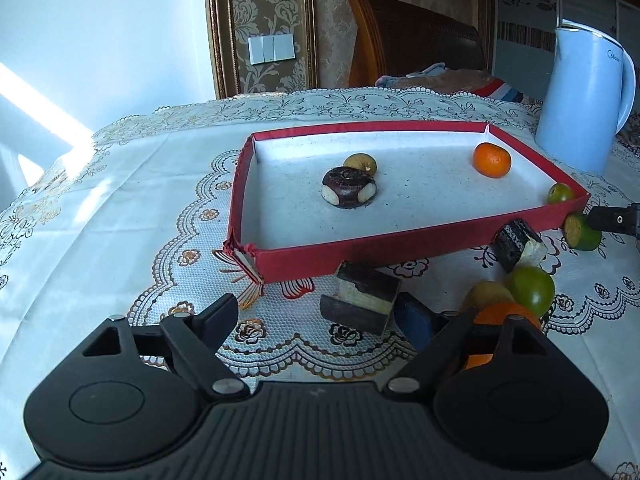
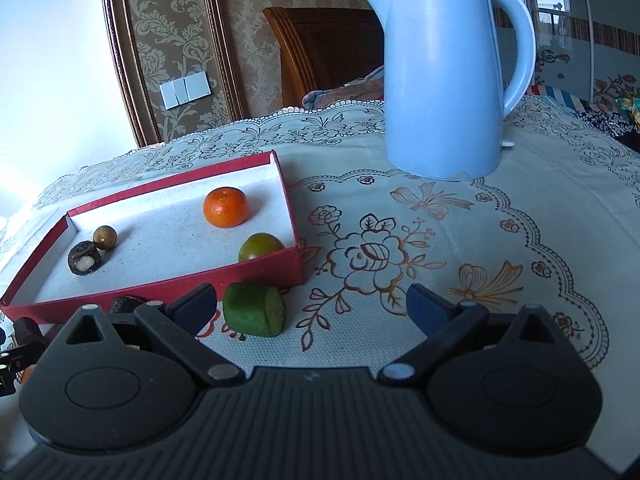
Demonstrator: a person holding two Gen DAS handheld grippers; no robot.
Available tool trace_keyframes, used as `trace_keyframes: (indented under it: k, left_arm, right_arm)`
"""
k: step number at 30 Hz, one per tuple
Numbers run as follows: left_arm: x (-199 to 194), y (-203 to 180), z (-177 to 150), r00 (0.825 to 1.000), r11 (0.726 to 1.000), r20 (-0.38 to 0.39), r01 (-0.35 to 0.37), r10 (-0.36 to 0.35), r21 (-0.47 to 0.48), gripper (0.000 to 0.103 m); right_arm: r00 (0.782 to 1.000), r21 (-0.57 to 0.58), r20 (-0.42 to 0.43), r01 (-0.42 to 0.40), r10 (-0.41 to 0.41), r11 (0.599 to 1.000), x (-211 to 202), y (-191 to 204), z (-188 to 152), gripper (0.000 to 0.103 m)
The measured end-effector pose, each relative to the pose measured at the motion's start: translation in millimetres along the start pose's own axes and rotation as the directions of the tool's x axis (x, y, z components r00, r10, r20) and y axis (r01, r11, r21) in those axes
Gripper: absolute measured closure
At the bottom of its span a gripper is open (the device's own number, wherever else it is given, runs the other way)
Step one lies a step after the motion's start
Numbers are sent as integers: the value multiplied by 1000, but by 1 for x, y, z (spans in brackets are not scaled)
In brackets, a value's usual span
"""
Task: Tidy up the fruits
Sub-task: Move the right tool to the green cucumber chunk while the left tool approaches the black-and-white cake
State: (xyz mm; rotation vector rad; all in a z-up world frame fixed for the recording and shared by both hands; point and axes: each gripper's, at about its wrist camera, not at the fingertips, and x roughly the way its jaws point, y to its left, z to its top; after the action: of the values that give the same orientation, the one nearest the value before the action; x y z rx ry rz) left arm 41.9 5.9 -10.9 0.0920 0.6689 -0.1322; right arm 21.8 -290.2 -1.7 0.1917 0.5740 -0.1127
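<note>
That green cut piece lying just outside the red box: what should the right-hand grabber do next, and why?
Probably ease the right gripper left so the green cut piece sits between its open fingers, then close. The piece lies on the tablecloth against the red box, nearer the left finger, not yet centred.

I note a pale blue electric kettle (image 2: 448, 80), marked Midea, standing upright near the far right edge of the table, on a cream lace tablecloth (image 2: 440, 260) with gold floral embroidery. Beyond the table's far edge I see a dark wooden headboard (image 1: 416, 36) with bedding (image 1: 440, 78) at its foot. A white wall switch panel (image 1: 271, 49) sits on damask wallpaper inside a gilt frame (image 1: 218, 32).
</note>
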Motion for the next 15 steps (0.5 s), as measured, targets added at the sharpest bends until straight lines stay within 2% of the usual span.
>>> trace_keyframes:
  k: [3,9,15]
  left_arm:
    - [3,2,0,1000,1000,-11,0,0,-14,14]
    - [1,0,-1,1000,1000,-3,-4,4,-6,14]
    - [1,5,1,1000,999,-3,-4,4,-37,14]
  right_arm:
    - [1000,-18,-13,5,-5,1000,3,4,-2,2]
    - [999,-36,-34,10,-11,999,8,8,-3,2]
    - [999,-23,-53,10,-11,1000,11,6,-3,2]
